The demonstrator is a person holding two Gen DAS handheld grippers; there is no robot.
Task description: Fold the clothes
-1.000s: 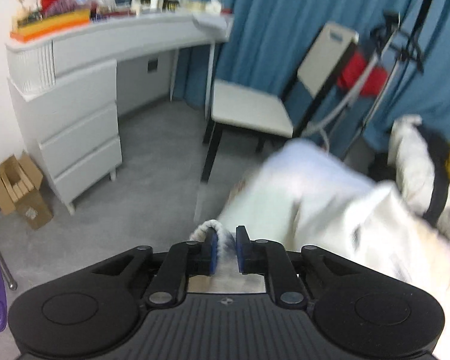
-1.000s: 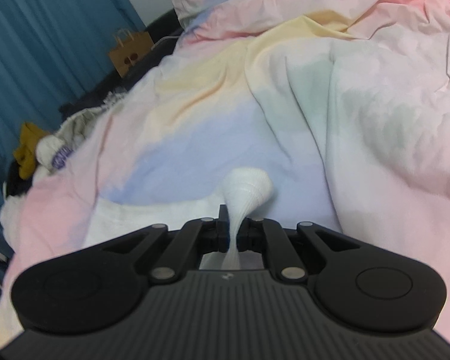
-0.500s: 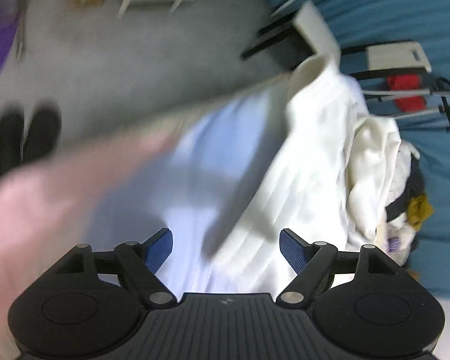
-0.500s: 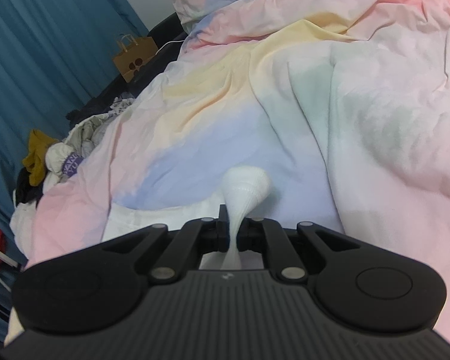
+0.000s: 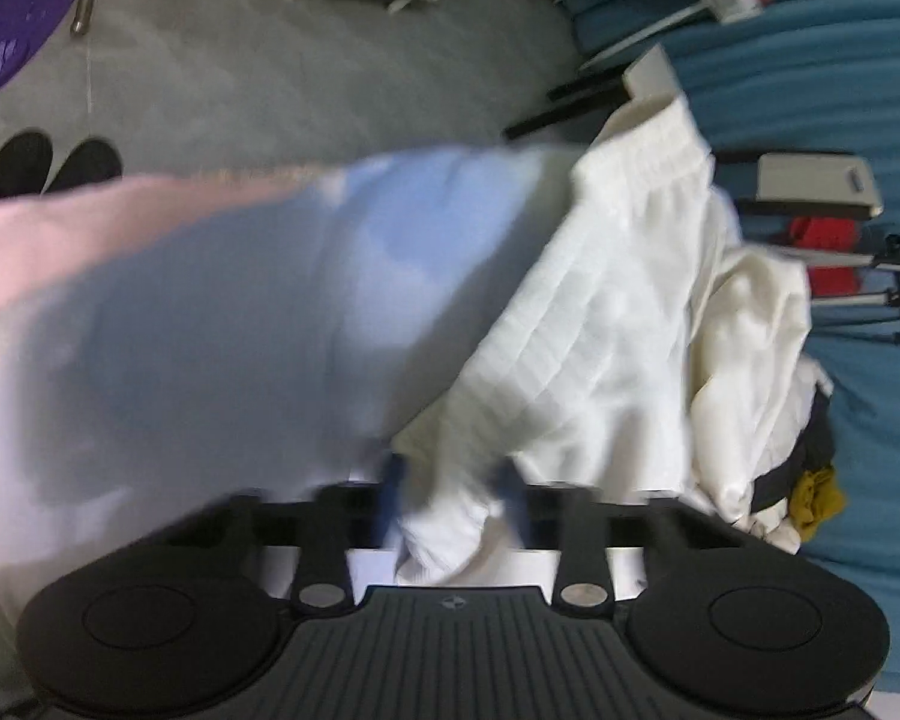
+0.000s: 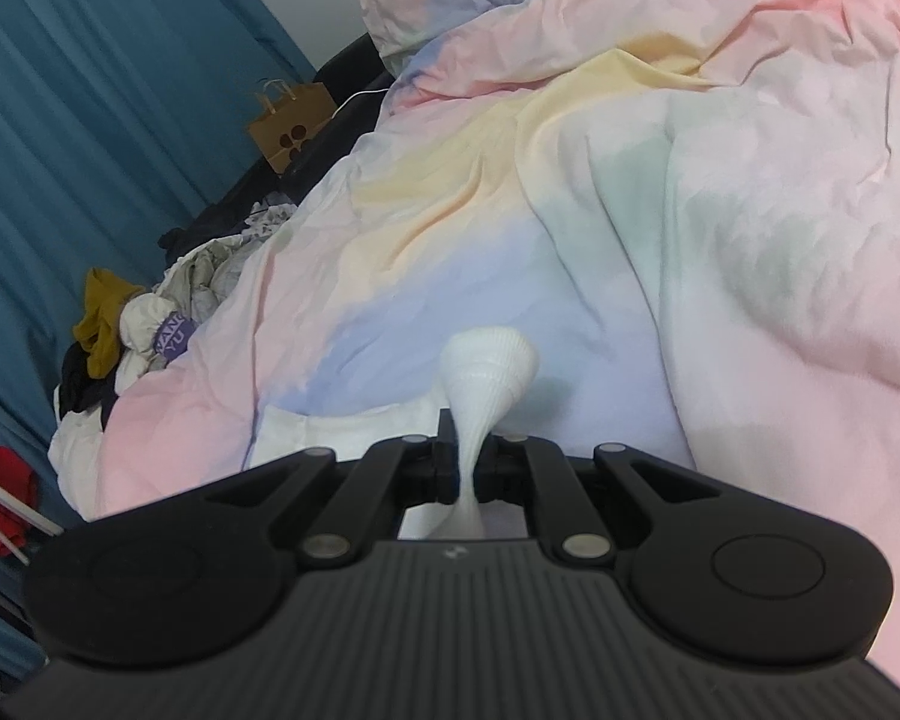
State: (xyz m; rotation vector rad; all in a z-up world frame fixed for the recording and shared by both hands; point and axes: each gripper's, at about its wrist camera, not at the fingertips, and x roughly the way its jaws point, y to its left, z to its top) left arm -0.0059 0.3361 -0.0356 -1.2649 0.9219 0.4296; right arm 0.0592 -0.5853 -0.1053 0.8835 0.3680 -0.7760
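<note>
White shorts (image 5: 600, 312) lie across the near edge of the bed, their gathered waistband at the edge that faces the floor and their ribbed cloth running back toward the left gripper (image 5: 450, 498). In the left wrist view the picture is smeared by motion; a bunched corner of the cloth sits between the two blue-padded fingers (image 5: 393, 480), which stand partly apart around it, and whether they have closed on it I cannot tell. The long axis of the shorts runs from that corner up and away to the waistband, so the left gripper is at one end of the garment. This view alone shows the grey floor, a pair of black shoes (image 5: 48, 168), a heap of other clothes (image 5: 768, 396) just beside the shorts, and the blue curtain. In the right wrist view the right gripper (image 6: 465, 462) has its fingers pinched tight on a twisted neck of the same white cloth, which flares into a small cone just ahead of the fingertips. More of the shorts lies flat to the left of that gripper on the pastel quilt (image 6: 720, 240). Only here do the paper bag (image 6: 291, 135) and the far side of the bed appear. Judging by both views, the coming fold depends on the two held ends being drawn along that long axis.
</note>
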